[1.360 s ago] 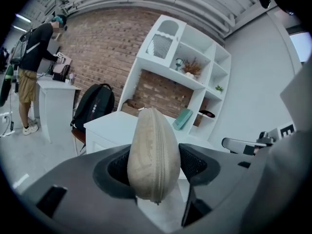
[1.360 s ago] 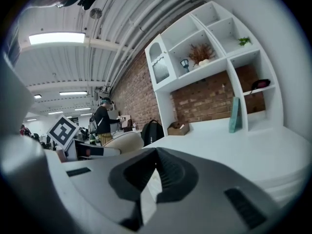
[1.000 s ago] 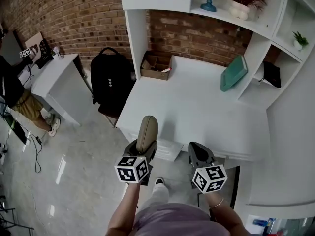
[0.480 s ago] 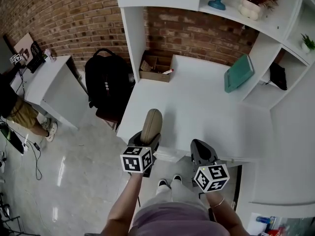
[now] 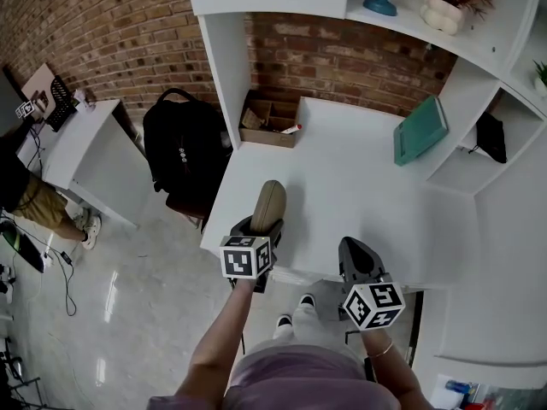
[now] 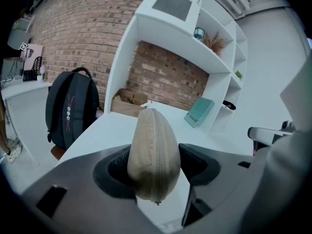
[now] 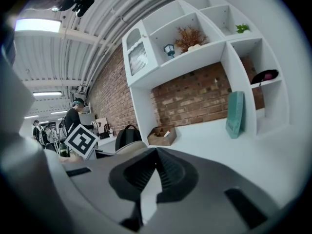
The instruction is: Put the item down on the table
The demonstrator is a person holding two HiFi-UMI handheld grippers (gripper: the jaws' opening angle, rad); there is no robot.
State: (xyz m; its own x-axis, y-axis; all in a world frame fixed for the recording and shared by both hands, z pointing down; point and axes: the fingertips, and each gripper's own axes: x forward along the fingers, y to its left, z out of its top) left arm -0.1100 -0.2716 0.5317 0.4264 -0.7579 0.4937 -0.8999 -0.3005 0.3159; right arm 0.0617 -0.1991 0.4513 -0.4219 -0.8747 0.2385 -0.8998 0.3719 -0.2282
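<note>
Both grippers carried forward since the earlier frame, white table (image 5: 359, 186) now under the left one's tip, left gripper (image 5: 261, 227) jaws wide and clamped on a beige zip pouch (image 5: 269, 203) held upright above the table's near edge, right gripper (image 5: 356, 250) alongside, jaws closed together, empty.

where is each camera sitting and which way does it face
Head view: on the person's head, facing steeply down at the white desk; the person's arms, left tongs and right tongs show.
Left gripper view: on the left tongs, looking along jaws clamped on a beige pouch, toward the brick wall.
Right gripper view: on the right tongs, looking along shut, empty jaws toward the shelves; the other tongs' marker cube shows.
Shared: both gripper views show the teal book, cardboard box and backpack.
</note>
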